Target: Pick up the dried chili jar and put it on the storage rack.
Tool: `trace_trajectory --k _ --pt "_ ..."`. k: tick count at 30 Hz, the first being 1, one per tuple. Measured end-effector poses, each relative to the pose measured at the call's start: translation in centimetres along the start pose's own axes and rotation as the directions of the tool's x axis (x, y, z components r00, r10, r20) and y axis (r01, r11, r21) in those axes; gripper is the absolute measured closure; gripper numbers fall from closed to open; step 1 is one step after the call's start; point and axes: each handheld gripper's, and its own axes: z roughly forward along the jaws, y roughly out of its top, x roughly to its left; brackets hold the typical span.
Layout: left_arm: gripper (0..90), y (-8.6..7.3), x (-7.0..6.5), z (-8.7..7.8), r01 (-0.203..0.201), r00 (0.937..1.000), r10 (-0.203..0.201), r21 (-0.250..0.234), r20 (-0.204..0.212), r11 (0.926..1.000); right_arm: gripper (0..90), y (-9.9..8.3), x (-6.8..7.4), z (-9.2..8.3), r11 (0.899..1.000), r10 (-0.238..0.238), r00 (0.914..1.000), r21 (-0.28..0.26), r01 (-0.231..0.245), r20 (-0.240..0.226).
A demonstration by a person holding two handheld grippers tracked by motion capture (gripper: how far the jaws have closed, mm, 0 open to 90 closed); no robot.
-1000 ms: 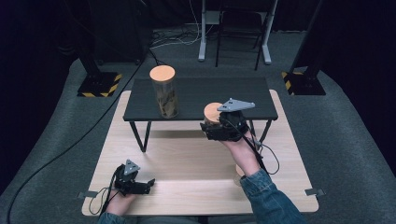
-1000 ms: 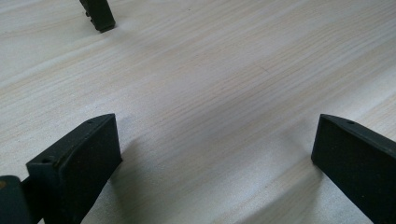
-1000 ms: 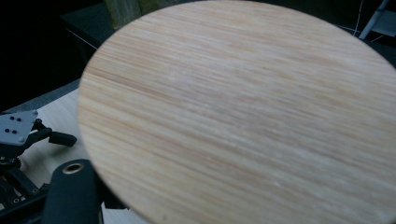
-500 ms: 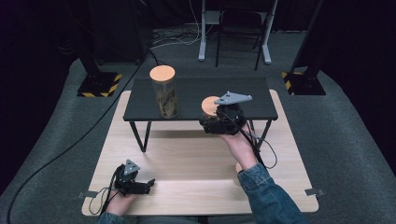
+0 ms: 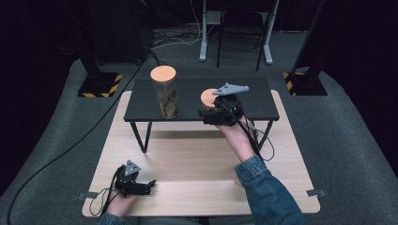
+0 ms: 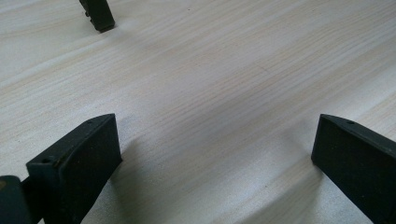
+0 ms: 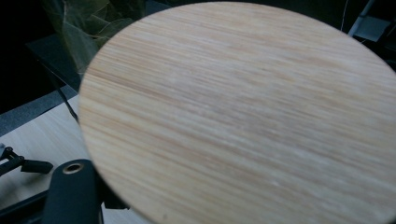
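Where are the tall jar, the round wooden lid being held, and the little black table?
tall jar (image 5: 166, 96), high view, glass side.
round wooden lid (image 7: 243, 116), right gripper view, flat top face.
little black table (image 5: 187, 89), high view, bare tabletop.

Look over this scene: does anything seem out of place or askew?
Nothing is spilled or damaged. One wooden lid is off any jar, gripped by the right gripper above the black shelf, while the glass jar beside it is capped.

I see the round wooden lid (image 5: 209, 97) tilted above the black table's (image 5: 253, 101) front edge, right of the lidded glass jar (image 5: 165, 96).
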Motion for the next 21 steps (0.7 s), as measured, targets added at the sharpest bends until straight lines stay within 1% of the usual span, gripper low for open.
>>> trace_trajectory --k 9,12,21 --pt "1.1 0.0 0.0 0.0 0.0 1.0 0.0 0.0 0.0 1.0 24.5 0.5 -0.5 1.1 1.0 0.004 0.9999 0.004 -0.004 0.013" --pt "1.1 0.0 0.0 0.0 0.0 1.0 0.0 0.0 0.0 1.0 24.4 0.7 -0.7 1.5 1.0 0.016 0.9999 0.005 -0.016 0.005" --pt "1.1 0.0 0.0 0.0 -0.001 1.0 0.001 0.0 0.0 1.0 24.4 0.9 -0.8 2.6 1.0 0.004 0.9999 0.014 -0.004 0.012"
